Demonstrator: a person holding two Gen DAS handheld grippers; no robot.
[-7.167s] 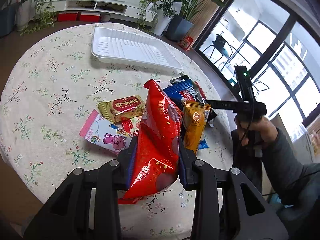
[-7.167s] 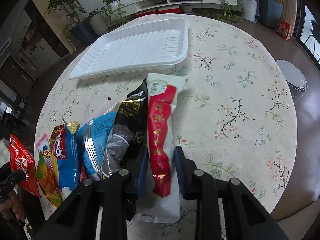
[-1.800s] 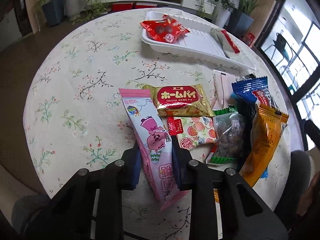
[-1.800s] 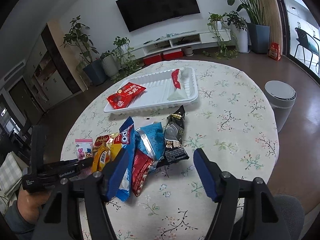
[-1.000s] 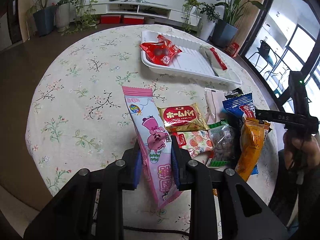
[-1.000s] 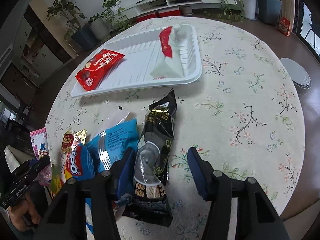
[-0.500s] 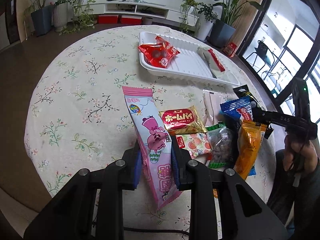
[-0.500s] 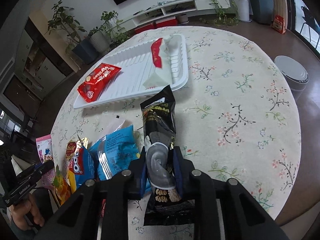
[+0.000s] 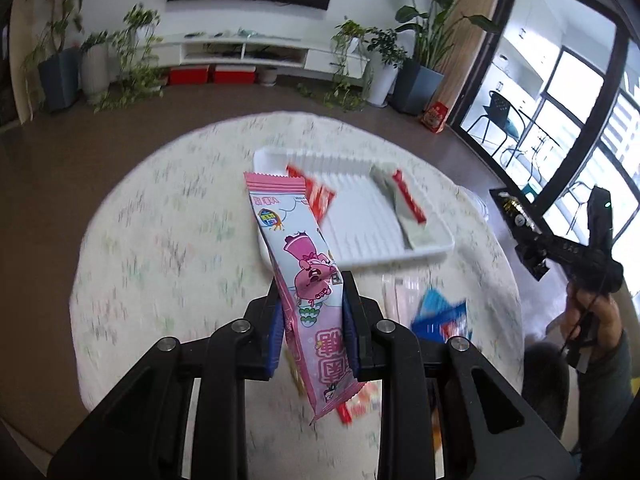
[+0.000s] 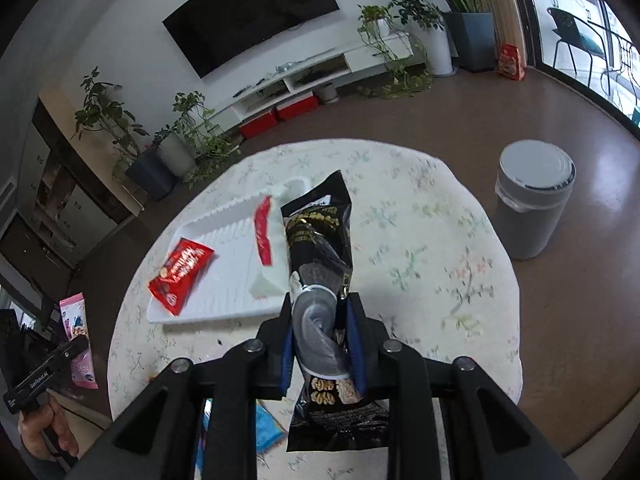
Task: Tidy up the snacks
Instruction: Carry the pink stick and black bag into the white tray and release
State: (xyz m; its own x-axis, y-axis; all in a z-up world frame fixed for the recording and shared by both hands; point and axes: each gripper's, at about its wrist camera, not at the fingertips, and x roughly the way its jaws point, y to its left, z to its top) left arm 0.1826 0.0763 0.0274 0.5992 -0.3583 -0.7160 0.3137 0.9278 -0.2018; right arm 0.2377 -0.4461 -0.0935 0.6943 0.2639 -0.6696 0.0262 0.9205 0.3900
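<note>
**A:** What carries it all?

**B:** A round surface (image 10: 440, 248) under a flowered cloth. Take the white tray (image 10: 224, 240) on it as the landmark: it lies toward the far side, nearer the TV wall.

**A:** What is in the tray?

**B:** A red pack (image 10: 180, 270) at its left end and a white-and-red pack (image 10: 266, 240) toward its right end, both lying flat inside the rim.

**A:** And the loose snacks?

**B:** On the near side of the tray, on the cloth, a blue pack (image 9: 438, 312) and a few others. They are too blurred to name.

**A:** The left claw?

**B:** The left claw (image 9: 312, 320) is clamped on a long pink pack (image 9: 300, 268) across its lower half. The pack is off the cloth, tilted, and its top end stands in front of the tray's left part.

**A:** The right one?

**B:** The right claw (image 10: 322, 340) has just closed and now pinches a black pack (image 10: 320, 248) low on its length. That pack is lifted too, its top end showing against the tray's right end.

**A:** Anything beyond the surface?

**B:** A grey bin (image 10: 532, 204) on the floor, well to the right of the tray.
</note>
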